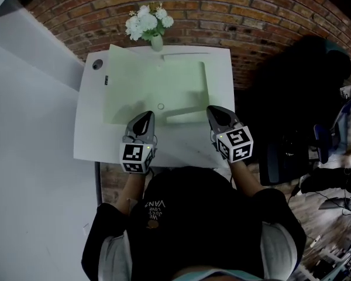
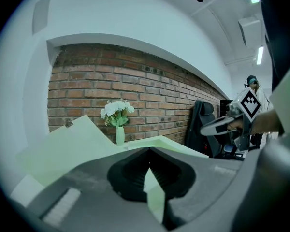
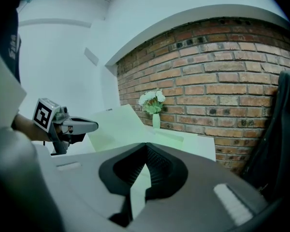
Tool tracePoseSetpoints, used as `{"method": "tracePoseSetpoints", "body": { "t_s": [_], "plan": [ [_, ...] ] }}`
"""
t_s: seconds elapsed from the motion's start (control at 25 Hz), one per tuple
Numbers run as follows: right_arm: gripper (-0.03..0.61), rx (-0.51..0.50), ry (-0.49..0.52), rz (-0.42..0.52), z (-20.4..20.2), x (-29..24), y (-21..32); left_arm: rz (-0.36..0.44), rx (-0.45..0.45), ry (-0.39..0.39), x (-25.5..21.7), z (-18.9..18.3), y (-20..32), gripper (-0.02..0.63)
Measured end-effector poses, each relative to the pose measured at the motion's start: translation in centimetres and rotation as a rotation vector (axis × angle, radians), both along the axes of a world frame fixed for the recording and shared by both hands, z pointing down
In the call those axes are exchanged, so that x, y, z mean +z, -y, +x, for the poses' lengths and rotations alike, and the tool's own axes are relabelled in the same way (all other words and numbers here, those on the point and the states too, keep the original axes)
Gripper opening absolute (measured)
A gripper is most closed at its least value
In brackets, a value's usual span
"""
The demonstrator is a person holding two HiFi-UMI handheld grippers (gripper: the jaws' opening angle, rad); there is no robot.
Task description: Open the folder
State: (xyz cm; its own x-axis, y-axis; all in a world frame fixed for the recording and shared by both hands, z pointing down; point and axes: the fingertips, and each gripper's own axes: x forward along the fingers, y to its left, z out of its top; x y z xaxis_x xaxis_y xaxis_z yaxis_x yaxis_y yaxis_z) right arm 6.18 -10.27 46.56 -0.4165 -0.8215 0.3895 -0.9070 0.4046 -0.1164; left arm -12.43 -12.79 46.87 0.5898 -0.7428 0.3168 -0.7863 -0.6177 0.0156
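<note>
A pale green folder (image 1: 155,84) lies on the white table (image 1: 89,140). In both gripper views its left leaf (image 2: 72,146) stands tilted up, while the other leaf (image 2: 166,144) lies flat. A small round clasp (image 1: 161,106) sits near the folder's front edge. My left gripper (image 1: 145,117) is over the front edge of the folder, jaws shut, with nothing seen between them (image 2: 149,150). My right gripper (image 1: 215,112) hovers by the folder's front right corner, its jaws also meeting at the tips (image 3: 146,145). Each gripper shows in the other's view, the right gripper (image 2: 205,128) and the left gripper (image 3: 94,125).
A vase of white flowers (image 1: 147,23) stands at the table's far edge against the brick wall. A round cable hole (image 1: 97,64) and a small dark item (image 1: 106,79) sit at the far left. A dark chair (image 1: 304,81) stands to the right.
</note>
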Motion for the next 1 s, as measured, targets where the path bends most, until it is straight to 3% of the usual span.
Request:
{"method": "tracePoseSetpoints", "body": {
  "t_s": [1.0],
  "plan": [
    [-0.003,-0.018,-0.055,-0.066,-0.4,1.2,-1.8,-0.05,0.014,-0.007,0.6,-0.3,-0.6,0.001]
  ]
}}
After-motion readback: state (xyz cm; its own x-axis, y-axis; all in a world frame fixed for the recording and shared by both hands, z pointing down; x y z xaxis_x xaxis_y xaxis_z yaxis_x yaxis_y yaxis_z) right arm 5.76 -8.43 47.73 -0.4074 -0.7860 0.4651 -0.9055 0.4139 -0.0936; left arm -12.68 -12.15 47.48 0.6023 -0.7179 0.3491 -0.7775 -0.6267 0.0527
